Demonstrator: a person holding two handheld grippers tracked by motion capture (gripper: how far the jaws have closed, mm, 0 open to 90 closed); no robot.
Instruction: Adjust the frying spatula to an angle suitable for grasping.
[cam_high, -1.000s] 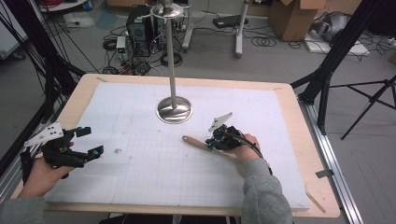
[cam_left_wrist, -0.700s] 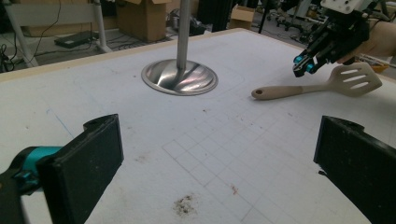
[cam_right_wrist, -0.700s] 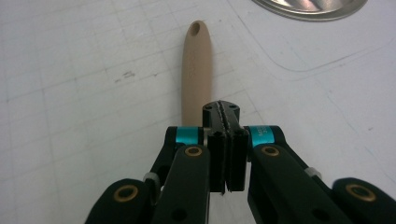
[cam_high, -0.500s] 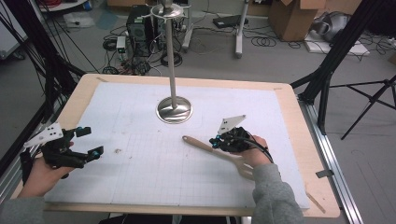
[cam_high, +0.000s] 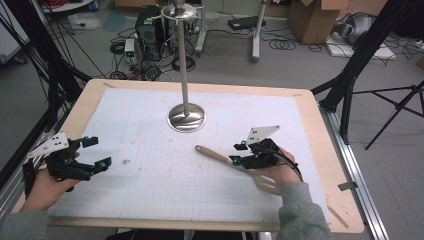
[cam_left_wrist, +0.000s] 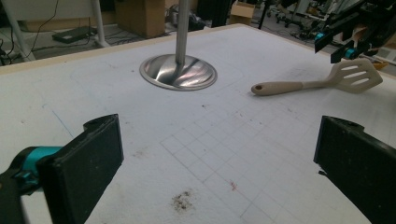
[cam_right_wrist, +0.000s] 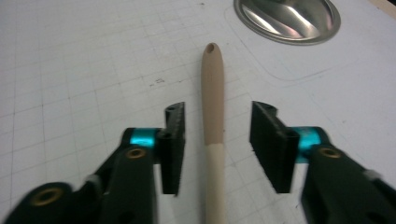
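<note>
A wooden-edged table (cam_high: 320, 130) carried a white gridded mat (cam_high: 150, 185), on which a metal stand's round base (cam_high: 186, 118) sat near a beige slotted spatula (cam_high: 212, 153) lying flat.

The spatula (cam_high: 220, 156) is beige, its handle end a darker tan. By it, the stand (cam_high: 186, 117) is shiny silver. The table (cam_high: 150, 180) wears a white sheet with a faint grid, rimmed in pale wood. Both tongs (cam_right_wrist: 217, 144) are black with teal accents.

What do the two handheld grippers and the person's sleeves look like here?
Both the left gripper and the right gripper are black, with flat rectangular jaws, teal accents near the jaw bases and a pale three-cornered plate on top. A black cable loops behind the right one. The sleeves are grey.
</note>
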